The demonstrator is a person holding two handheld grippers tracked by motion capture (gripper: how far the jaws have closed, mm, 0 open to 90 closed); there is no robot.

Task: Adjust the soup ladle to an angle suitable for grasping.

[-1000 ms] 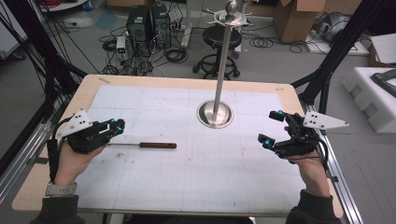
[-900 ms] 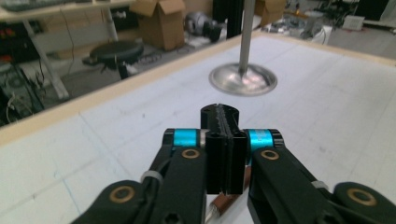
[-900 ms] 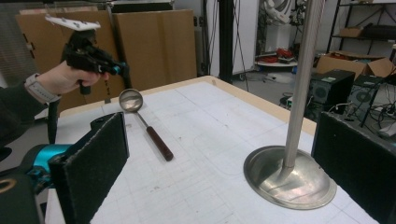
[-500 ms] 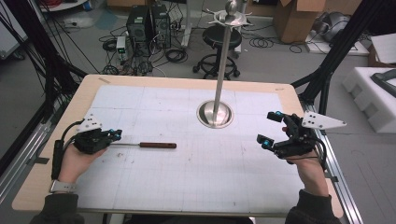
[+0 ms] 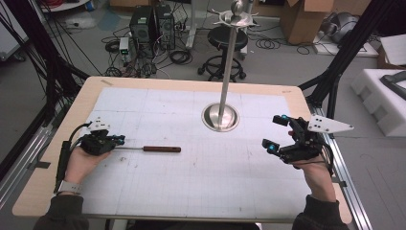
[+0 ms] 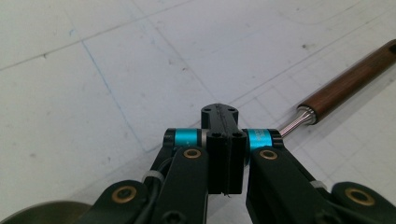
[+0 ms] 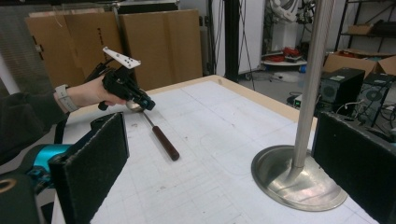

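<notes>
The working end of the tool point(image 5: 153, 149) is hidden: in the high view its thin metal shank runs under the left gripper point(image 5: 117, 140), and in the left gripper view the shank disappears behind the blue-collared right jaw, so what sits at its tip cannot be made out, nor whether the jaws have it. Those two black jaws stand pressed flat together with no gap showing. A dull, rounded metallic shape at the bottom left corner of that view is cut off and cannot be named. The tool lies flat on the white gridded sheet of the bench point(image 5: 86, 103), left of centre, with a slim, glossy dark-brown handle like turned wood, a bright ribbed ferrule, and a steel shank. The right gripper point(image 5: 278, 132) hovers near the bench's right edge, well apart from the tool, its jaws spread wide with nothing between them; their pads look coarse and matte. Between the two grippers a polished metal pole point(image 5: 229, 72) rises from a shallow round dished base point(image 5: 220, 117), its top ornament partly cut off by the frame's edge.
</notes>
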